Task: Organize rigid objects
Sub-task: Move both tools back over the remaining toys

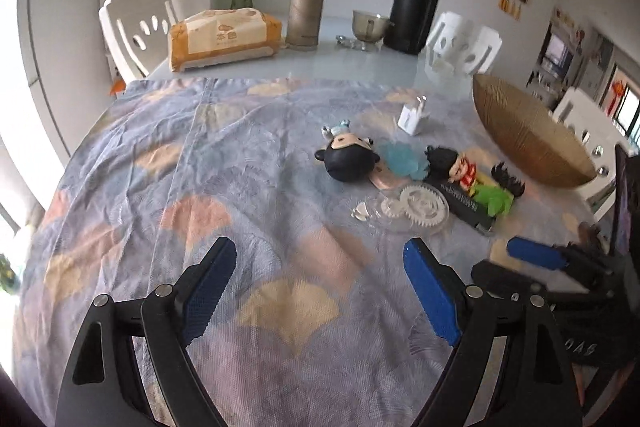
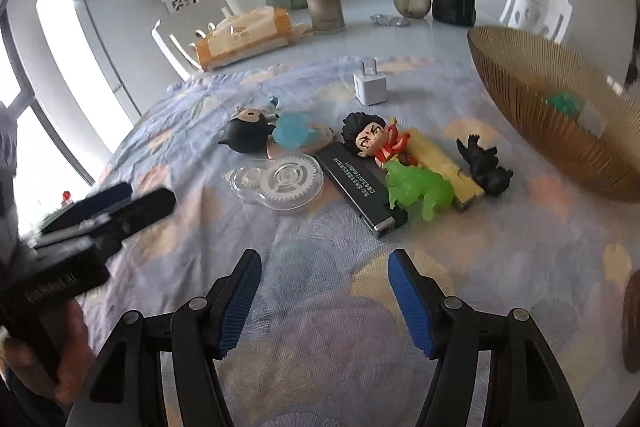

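Both hand-held grippers hover over a patterned cloth point(image 1: 200, 155) on the table, jaws apart and empty: the left gripper point(image 1: 320, 287) and the right gripper point(image 2: 324, 291). A heap of small toys point(image 2: 376, 163) lies mid-cloth, beside a gold basket point(image 2: 560, 131) at the table's right edge. Best to lift one outlying piece first, closing squarely across it. The basket's contents are blurred.

A wrinkled matt cloth point(image 1: 200, 155) covers the glossy table point(image 1: 360, 63); the ribbed bowl point(image 2: 560, 115) looks metallic.
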`<state>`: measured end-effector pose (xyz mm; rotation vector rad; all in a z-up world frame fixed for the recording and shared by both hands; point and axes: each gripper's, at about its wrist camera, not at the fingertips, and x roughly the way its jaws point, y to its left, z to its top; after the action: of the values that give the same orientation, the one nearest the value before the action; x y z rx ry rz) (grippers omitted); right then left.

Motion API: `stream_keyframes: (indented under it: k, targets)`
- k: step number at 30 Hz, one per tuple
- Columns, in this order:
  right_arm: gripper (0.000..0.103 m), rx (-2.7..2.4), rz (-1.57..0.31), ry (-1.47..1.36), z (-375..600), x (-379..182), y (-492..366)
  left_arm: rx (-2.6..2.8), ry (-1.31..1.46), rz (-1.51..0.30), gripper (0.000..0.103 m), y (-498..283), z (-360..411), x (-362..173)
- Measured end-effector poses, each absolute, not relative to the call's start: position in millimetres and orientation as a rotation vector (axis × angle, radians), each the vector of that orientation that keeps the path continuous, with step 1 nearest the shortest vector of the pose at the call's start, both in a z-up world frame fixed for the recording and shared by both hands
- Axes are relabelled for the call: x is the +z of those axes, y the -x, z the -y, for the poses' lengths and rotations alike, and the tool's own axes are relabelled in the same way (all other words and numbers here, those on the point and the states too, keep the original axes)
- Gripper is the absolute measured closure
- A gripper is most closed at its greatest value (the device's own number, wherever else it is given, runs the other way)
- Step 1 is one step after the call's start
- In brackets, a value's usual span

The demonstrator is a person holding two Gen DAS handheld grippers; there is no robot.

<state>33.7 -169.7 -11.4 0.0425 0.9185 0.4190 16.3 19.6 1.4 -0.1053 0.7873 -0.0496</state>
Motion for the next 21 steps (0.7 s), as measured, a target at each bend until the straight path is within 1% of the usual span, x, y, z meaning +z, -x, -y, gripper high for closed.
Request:
stream_keyframes:
  k: [1, 3, 6, 15, 21]
  targets:
    - [0.036, 0.417, -0.923, -0.05, 171.1, -11.9, -34.3, -0.046, 0.089, -0.784, 0.018, -15.5, -17.1, 1.6]
    - [0.028, 0.411, -0.927, -0.062, 172.6, -12.2, -35.8, -0.034, 0.066, -0.784, 0.018, -14.5, -14.3, 1.6]
    - [0.021, 0.409, -0.917, -0.072, 174.9, -10.4, -34.0, -0.03, 0.06, -0.796, 0.018, -15.6, -14.5, 0.5]
    - [0.02, 0.389, -0.905, -0.072, 176.4, -9.0, -33.7, -0.019, 0.082, -0.804, 0.018, -17.0, -20.0, -0.9]
    - [0.02, 0.379, -0.894, -0.22, 206.6, -8.3, -37.4, -0.055, 0.084, -0.825, 0.018, -20.1, -19.8, -2.0]
